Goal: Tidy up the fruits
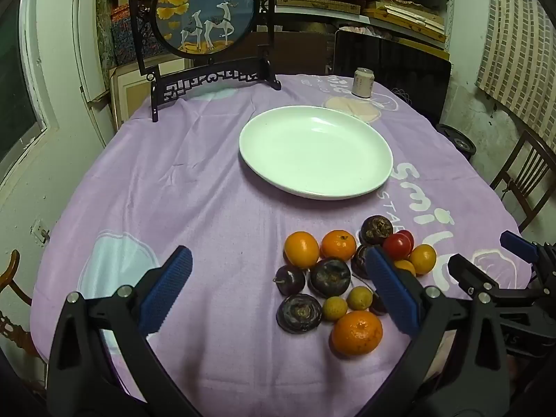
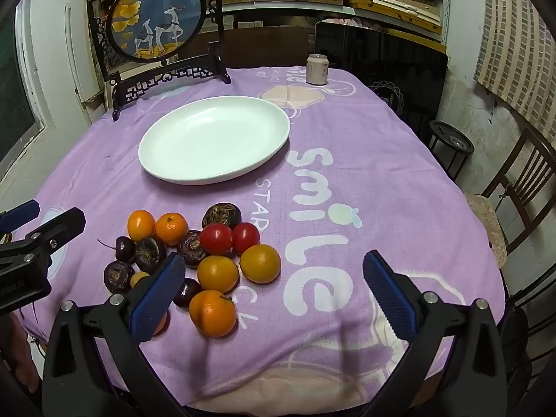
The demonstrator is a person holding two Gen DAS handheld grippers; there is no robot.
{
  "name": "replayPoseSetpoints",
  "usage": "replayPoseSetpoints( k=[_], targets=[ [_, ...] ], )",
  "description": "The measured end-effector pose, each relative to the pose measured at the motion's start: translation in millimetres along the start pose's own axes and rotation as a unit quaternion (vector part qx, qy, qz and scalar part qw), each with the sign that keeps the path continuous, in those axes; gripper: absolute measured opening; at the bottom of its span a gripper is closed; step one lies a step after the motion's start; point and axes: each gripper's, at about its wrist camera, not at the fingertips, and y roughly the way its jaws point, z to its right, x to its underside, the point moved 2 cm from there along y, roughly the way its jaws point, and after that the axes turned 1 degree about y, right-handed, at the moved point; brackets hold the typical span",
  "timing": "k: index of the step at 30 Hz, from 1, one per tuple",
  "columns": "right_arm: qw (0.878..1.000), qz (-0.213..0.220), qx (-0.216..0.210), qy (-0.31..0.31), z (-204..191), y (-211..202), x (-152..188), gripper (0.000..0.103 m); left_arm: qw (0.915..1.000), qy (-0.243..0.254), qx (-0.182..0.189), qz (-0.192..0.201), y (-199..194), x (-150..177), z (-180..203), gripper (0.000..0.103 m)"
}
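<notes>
A pile of fruit (image 1: 333, 278) lies on the purple tablecloth: several oranges, dark purple water chestnuts, two red tomatoes (image 2: 229, 238) and small yellow longans (image 1: 347, 302). Beyond it sits an empty white plate (image 1: 278, 160) (image 2: 166, 166). My left gripper (image 1: 278, 292) stands open above the near edge, the pile showing between its blue pads and nothing held. My right gripper (image 2: 274, 292) is also open and empty, with the fruit by its left pad. Each gripper shows at the edge of the other's view.
A round deer picture on a black carved stand (image 1: 208, 80) stands at the table's far left. A drinks can (image 1: 363, 82) (image 2: 317, 69) is at the far edge. Wooden chairs (image 2: 521, 187) and a black stool (image 2: 451, 140) flank the right side. Shelves of boxes fill the back wall.
</notes>
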Motion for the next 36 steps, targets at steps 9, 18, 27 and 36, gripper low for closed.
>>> replayPoseSetpoints(
  k=[9, 18, 27, 36],
  targets=[
    [1.0, 0.002, 0.0, 0.0, -0.5, -2.1, -0.2, 0.102, 1.0, -0.005, 0.004, -0.003, 0.2, -0.1, -0.3, 0.101],
    [1.0, 0.002, -0.001, 0.001, -1.0, -2.3, -0.3, 0.102, 1.0, -0.005, 0.004, -0.004, 0.1, -0.1, 0.1, 0.101],
    [1.0, 0.001, -0.002, 0.001, -1.5, -2.1, 0.0, 0.102, 1.0, -0.006, 0.004, -0.006, 0.7, -0.3, -0.4, 0.101],
    [1.0, 0.0, -0.002, 0.002, -1.6, -1.3, 0.8, 0.102, 0.9999, -0.006, 0.005, -0.008, 0.5, 2.8, -1.3, 0.101]
  ],
)
